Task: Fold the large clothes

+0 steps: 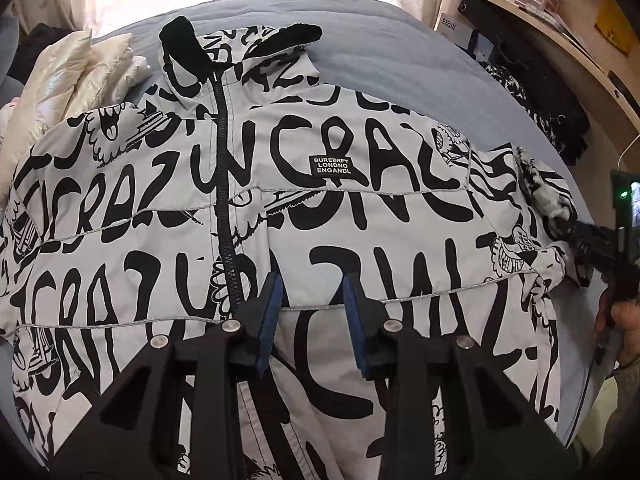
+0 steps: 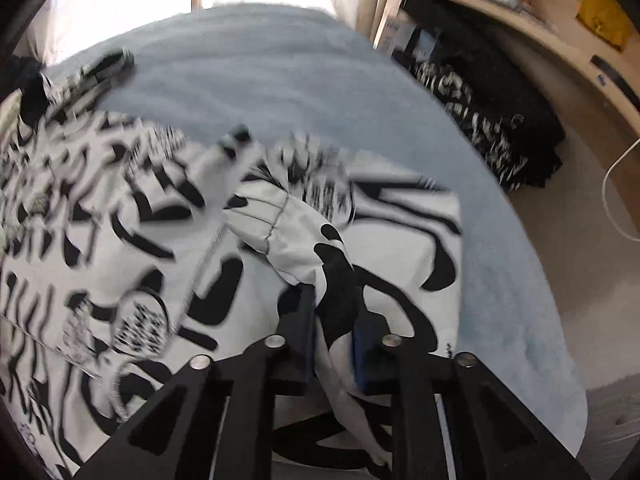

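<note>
A large white jacket with black graffiti lettering (image 1: 320, 208) lies face up on the blue bed, zipped, collar at the far end. My left gripper (image 1: 310, 312) is open and empty, hovering over the jacket's lower front. My right gripper (image 2: 332, 320) is shut on a bunched fold of the jacket's sleeve (image 2: 304, 232) and holds it lifted over the jacket's right side. In the left wrist view the right gripper (image 1: 560, 228) shows at the far right, holding the sleeve end. The right wrist view is blurred by motion.
The blue bed cover (image 1: 380, 52) lies under the jacket. A cream puffy garment (image 1: 80, 76) lies at the far left. Dark patterned clothes (image 2: 492, 136) hang off the bed's right side below a wooden shelf (image 1: 560, 28) with boxes.
</note>
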Available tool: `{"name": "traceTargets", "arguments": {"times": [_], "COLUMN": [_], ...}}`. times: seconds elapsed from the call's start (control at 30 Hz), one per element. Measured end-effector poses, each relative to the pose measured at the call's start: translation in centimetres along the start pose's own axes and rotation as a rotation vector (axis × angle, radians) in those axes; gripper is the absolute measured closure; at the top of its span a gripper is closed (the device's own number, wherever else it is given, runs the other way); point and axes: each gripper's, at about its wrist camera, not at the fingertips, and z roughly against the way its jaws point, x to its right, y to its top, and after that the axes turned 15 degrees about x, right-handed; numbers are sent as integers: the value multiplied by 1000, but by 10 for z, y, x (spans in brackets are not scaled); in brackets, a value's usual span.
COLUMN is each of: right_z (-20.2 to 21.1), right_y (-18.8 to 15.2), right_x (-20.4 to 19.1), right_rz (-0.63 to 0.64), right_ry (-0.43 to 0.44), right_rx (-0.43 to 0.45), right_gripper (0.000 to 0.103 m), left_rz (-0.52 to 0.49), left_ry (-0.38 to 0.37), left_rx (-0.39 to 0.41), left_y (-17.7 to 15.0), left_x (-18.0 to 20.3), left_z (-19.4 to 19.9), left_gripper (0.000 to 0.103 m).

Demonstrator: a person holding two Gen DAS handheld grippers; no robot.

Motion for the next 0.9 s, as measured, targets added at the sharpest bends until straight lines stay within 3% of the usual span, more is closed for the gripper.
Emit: {"name": "traceTargets", "arguments": {"times": [0.07,0.17,0.23,0.37,0.47,0.57,0.67,0.73,0.9], "right_z": [23,73,108,146,150,126,107,114,137], "right_y": [12,37,52,61,51,20,-18,-45,-79], "right_x": [1,-11,-25,-66,-101,-136,-152,-165,-133], "right_rz": [-29,-71,-75,-35,12,56,75,89,95], "right_ry": [25,159,296,506,573,633,673,678,682], "right_rx": [79,229,315,386,370,241,111,76,90], "right_gripper": [90,90,90,90,90,86,70,54,47], "left_rz": [11,37,61,150,208,283,347,361,358], "left_ry": [-6,-19,-27,-53,-63,-50,-6,7,-17], "left_rx": [3,2,5,44,81,121,107,78,54], "left_y": [0,0,2,9,11,7,-2,-9,-21], "left_x": [-2,-6,-11,-35,-59,-88,-116,-126,-131], "left_z": [0,1,3,16,28,37,33,28,19], "left_gripper": [74,74,74,74,72,55,53,53,53]}}
